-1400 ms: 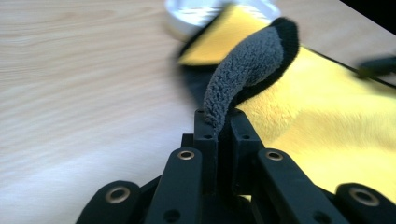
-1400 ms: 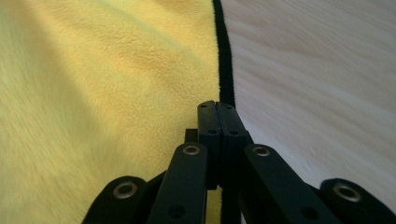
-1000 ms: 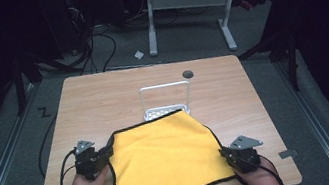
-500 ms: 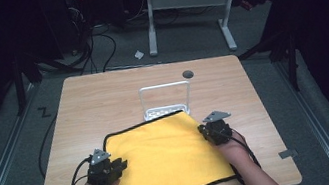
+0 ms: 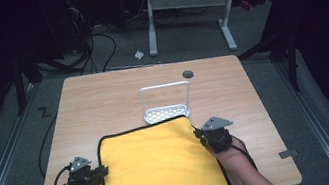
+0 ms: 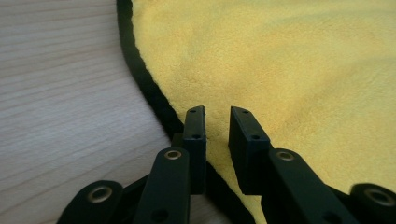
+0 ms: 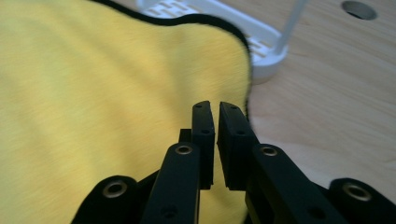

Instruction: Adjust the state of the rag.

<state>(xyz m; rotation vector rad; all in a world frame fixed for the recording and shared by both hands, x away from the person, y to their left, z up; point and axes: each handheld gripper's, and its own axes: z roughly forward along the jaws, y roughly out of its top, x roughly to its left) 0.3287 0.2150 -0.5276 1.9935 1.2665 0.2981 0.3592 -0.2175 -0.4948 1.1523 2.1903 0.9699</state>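
Note:
A yellow cloth (image 5: pixel 159 167) with a black hem lies flat and square on the near half of the wooden table (image 5: pixel 102 98). My left gripper (image 5: pixel 102 172) is at the cloth's left hem. Its jaws (image 6: pixel 217 114) have just been closing, but a gap remains. The cloth (image 6: pixel 289 70) lies under them and nothing is pinched. My right gripper (image 5: pixel 199 133) sits over the cloth's right edge near the far corner. In the right gripper view its jaws (image 7: pixel 215 108) are shut above the cloth (image 7: pixel 102 93), and I see nothing between the pads.
A small white wire rack (image 5: pixel 165 103) stands just behind the cloth's far edge, close to the right gripper, and it is also in the right gripper view (image 7: pixel 261 44). A round hole (image 5: pixel 188 74) is in the tabletop behind it. The near table edge is under both hands.
The right gripper moved from the cloth's near right corner up along the right edge. The left gripper shifted nearer along the left hem. The cloth went from skewed to square.

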